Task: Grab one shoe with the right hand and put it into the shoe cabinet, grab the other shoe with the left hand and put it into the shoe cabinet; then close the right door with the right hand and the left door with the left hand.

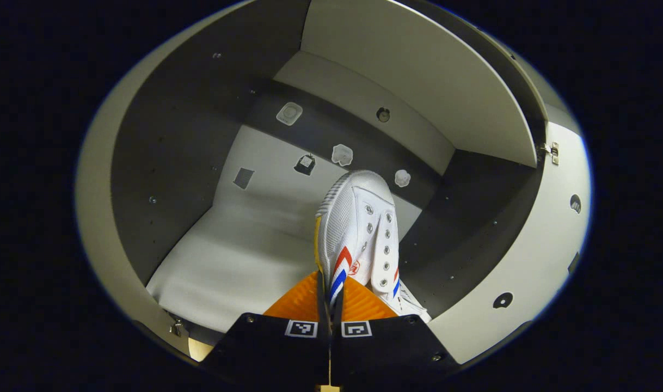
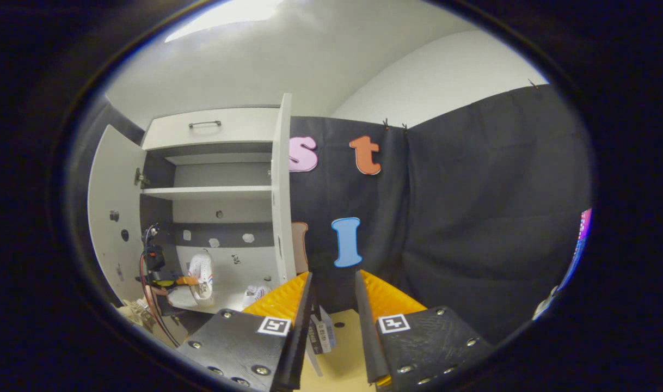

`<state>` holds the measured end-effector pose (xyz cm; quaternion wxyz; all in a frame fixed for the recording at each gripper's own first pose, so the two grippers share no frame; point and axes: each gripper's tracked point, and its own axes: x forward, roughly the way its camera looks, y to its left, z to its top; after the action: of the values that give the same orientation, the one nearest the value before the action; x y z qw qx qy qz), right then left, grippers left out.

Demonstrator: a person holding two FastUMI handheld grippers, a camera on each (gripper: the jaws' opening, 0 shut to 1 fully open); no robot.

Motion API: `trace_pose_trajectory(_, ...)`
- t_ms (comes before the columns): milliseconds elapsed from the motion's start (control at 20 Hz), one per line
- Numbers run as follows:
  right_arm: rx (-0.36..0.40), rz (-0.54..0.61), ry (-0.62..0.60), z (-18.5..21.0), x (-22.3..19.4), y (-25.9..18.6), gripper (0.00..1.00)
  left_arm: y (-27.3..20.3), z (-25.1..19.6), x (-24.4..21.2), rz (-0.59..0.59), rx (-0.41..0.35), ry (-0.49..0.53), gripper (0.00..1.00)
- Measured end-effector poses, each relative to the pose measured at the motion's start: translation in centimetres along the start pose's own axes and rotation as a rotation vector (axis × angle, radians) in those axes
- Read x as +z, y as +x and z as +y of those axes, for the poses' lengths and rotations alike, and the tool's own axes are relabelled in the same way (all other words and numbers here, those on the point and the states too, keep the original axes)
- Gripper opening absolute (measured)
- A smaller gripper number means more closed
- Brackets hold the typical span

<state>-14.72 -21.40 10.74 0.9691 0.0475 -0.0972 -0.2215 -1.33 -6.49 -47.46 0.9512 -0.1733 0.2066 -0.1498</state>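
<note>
My left gripper (image 1: pixel 330 298) is shut on a white shoe (image 1: pixel 357 234) with red and blue stripes, pinching its side near the heel. The shoe is inside the shoe cabinet (image 1: pixel 163 163), turned on its side, toe toward the back wall, over the pale cabinet floor (image 1: pixel 239 256). From the right gripper view the left gripper (image 2: pixel 173 281) and that shoe (image 2: pixel 202 274) show small inside the lower compartment. A second white shoe (image 2: pixel 255 294) lies on the cabinet floor to the right of it. My right gripper (image 2: pixel 334 305) is open and holds nothing, away from the cabinet.
Both cabinet doors stand open: the left door (image 2: pixel 111 218) and the right door (image 2: pixel 281 201). A shelf (image 2: pixel 206 191) spans above the lower compartment, and a drawer with a handle (image 2: pixel 204 124) is on top. Black cloth wall (image 2: pixel 473 218) hangs to the right.
</note>
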Motion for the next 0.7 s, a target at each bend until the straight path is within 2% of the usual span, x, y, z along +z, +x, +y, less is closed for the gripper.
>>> trace_pose_trajectory(300, -0.075, 0.033, -0.034, -0.6, -1.0, 0.4, 0.44, -0.5, 0.0, 0.1, 0.063, 0.052, -0.004, 0.02)
trace_pose_trajectory(550, -0.069, 0.046, -0.044, 0.0, -1.5, 1.4, 0.44, 1.8, 1.2, -1.8, 0.111, 0.077, 0.066, 0.02)
trace_pose_trajectory(700, -0.061, 0.04, -0.046, 0.5, -1.4, 2.0, 0.44, 2.5, 1.9, -2.6, 0.129, 0.104, 0.072, 0.02)
